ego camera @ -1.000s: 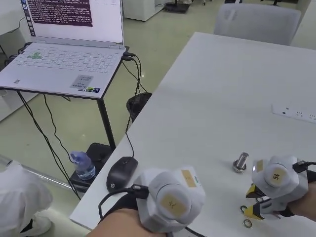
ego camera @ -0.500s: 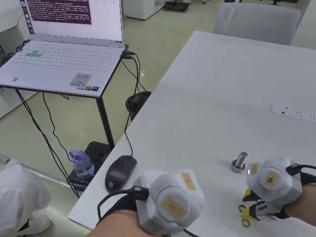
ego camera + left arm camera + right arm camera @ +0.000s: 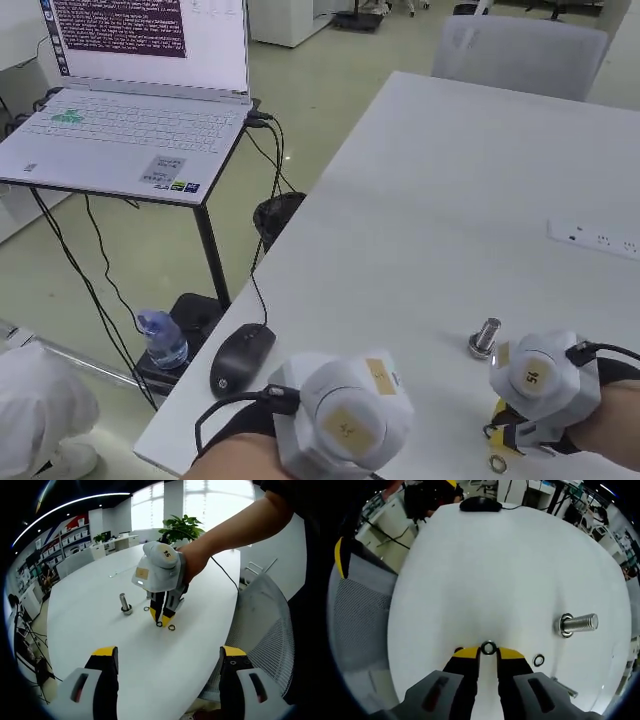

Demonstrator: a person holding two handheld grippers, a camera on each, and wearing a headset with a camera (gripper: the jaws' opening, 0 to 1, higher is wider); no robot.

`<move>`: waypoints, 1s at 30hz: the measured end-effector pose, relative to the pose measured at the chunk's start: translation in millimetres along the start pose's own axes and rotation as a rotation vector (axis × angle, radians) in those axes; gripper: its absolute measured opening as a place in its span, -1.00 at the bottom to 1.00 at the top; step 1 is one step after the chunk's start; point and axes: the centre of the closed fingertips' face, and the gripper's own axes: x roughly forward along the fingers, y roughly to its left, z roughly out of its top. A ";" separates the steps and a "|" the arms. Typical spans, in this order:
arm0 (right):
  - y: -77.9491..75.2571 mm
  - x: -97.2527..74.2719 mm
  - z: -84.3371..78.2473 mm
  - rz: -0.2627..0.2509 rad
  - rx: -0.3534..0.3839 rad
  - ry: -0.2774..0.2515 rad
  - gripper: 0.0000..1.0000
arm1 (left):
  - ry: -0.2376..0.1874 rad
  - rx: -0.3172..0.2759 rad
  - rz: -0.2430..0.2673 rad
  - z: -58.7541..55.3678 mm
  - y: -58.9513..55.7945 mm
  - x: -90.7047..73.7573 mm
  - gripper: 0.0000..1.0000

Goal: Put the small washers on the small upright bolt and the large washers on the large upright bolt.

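Note:
One steel bolt (image 3: 485,338) stands upright on the white table (image 3: 440,200). My right gripper (image 3: 497,432) hangs just in front of it, tips down at the table. In the right gripper view its yellow tips (image 3: 488,652) are shut on a small washer (image 3: 488,648), with the bolt (image 3: 577,623) to the right and a second washer (image 3: 538,660) lying loose. The left gripper view shows the right gripper (image 3: 160,619) pinching that washer (image 3: 159,624), another washer (image 3: 172,627) beside it and one (image 3: 146,608) near the bolt (image 3: 124,603). My left gripper (image 3: 169,652) stands open and holds nothing.
A black mouse (image 3: 237,358) lies at the table's near left corner, its cable running off the edge. A white power strip (image 3: 592,238) sits at the far right. A laptop (image 3: 130,110) on a stand is left of the table, and a grey chair (image 3: 520,50) beyond it.
The right gripper has drawn slightly left and nearer to the bolt, down over the washers. The left gripper has hardly moved. The head camera has shifted a little.

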 end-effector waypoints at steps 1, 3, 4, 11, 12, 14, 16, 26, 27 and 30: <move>-0.4 -0.3 -0.3 0.000 -0.002 0.001 -0.71 | 0.001 0.001 -0.001 0.2 -0.5 0.1 0.65; -0.9 -0.5 -0.3 0.001 0.004 0.000 -0.71 | 0.005 -0.001 -0.002 -0.5 -0.8 0.2 0.64; -0.9 -0.7 -0.2 0.000 0.008 0.000 -0.71 | 0.006 0.000 -0.003 -0.7 -1.1 0.0 0.63; -1.5 -1.4 -0.7 -0.009 0.019 -0.002 -0.74 | 0.013 -0.002 0.002 -0.8 0.3 -1.4 0.60; -2.1 -1.0 -1.1 -0.008 0.026 -0.003 -0.74 | 0.014 -0.001 0.002 -0.9 0.2 -1.4 0.59; -1.2 -1.0 -0.9 -0.007 0.028 -0.005 -0.74 | 0.014 0.002 0.003 -0.8 -0.3 -1.5 0.59; -1.0 -0.6 -0.9 -0.006 0.029 -0.008 -0.74 | 0.016 -0.001 0.003 -1.6 -1.1 -1.9 0.58; 2.0 -1.8 -4.6 0.000 0.073 -0.027 -0.74 | 0.025 -0.007 0.004 -5.5 -3.8 -3.2 0.54; 2.3 -2.6 -5.6 0.001 0.078 -0.027 -0.74 | 0.026 -0.009 0.004 -5.7 -3.7 -3.3 0.54; 1.8 -7.6 -9.4 -0.004 0.081 -0.025 -0.74 | 0.025 -0.006 0.003 -5.5 -4.3 -2.9 0.53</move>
